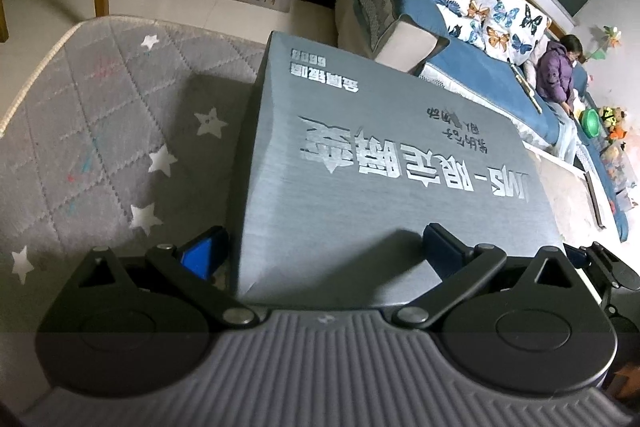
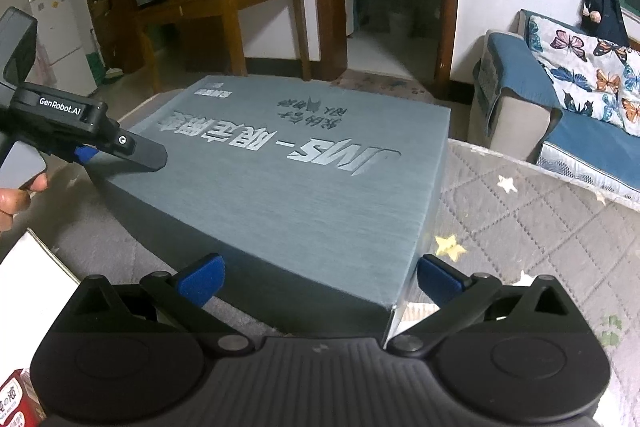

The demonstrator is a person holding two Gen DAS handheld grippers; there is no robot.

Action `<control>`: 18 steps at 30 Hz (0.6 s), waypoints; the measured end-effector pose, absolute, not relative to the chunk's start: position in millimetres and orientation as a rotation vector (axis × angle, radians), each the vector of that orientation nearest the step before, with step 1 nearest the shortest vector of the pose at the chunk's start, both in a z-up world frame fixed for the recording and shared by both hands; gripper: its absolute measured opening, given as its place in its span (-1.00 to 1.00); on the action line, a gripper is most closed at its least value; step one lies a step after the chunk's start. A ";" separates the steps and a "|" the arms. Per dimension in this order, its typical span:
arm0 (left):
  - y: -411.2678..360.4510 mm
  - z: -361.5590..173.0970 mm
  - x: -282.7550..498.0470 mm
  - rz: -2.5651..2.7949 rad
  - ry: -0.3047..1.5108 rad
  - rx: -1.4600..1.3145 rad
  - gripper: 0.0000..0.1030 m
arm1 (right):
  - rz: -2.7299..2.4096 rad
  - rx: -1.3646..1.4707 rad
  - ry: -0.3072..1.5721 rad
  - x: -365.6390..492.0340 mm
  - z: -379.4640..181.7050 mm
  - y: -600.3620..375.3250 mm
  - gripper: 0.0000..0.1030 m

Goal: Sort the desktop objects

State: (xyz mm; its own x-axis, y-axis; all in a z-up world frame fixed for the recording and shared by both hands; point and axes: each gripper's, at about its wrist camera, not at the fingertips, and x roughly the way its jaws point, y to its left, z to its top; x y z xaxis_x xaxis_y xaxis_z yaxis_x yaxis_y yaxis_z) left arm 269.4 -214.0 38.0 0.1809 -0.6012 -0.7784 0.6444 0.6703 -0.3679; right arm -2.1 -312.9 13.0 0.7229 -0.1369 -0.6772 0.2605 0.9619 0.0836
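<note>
A large grey box (image 1: 392, 163) with silver lettering on its lid lies on a grey quilted mat (image 1: 100, 131) with white stars. My left gripper (image 1: 322, 249) is open wide and straddles the box's near left edge. One blue pad (image 1: 200, 253) is beside the side wall and the other finger hangs over the lid. In the right wrist view the same box (image 2: 304, 187) fills the middle. My right gripper (image 2: 320, 275) is open, its fingers on either side of the near right corner. The left gripper (image 2: 120, 147) shows at the box's left edge, held by a hand (image 2: 16, 195).
A blue sofa (image 1: 472, 67) with a butterfly blanket stands past the mat, and a person in a purple jacket (image 1: 556, 75) sits on it. A wooden table (image 2: 240, 3) and doorway lie beyond the box. A white box (image 2: 28, 267) and red carton (image 2: 16, 399) sit near left.
</note>
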 end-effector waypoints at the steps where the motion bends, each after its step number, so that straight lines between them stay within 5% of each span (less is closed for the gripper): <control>1: -211.5 38.7 272.0 -0.882 1.069 0.045 0.99 | -0.222 0.175 0.728 -2.7 14.2 -312.2 1.00; 18: -160.2 47.0 328.2 -0.911 0.991 0.055 0.99 | -0.234 0.113 0.691 -12.9 38.0 -297.6 1.00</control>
State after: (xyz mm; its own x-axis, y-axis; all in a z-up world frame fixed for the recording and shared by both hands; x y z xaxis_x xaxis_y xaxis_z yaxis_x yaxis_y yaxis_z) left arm 328.2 -160.2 47.0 0.2225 -0.6361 -0.7389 0.6830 0.6425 -0.3474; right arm -12.9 -297.6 38.0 0.7459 -0.1764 -0.6422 0.2507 0.9677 0.0254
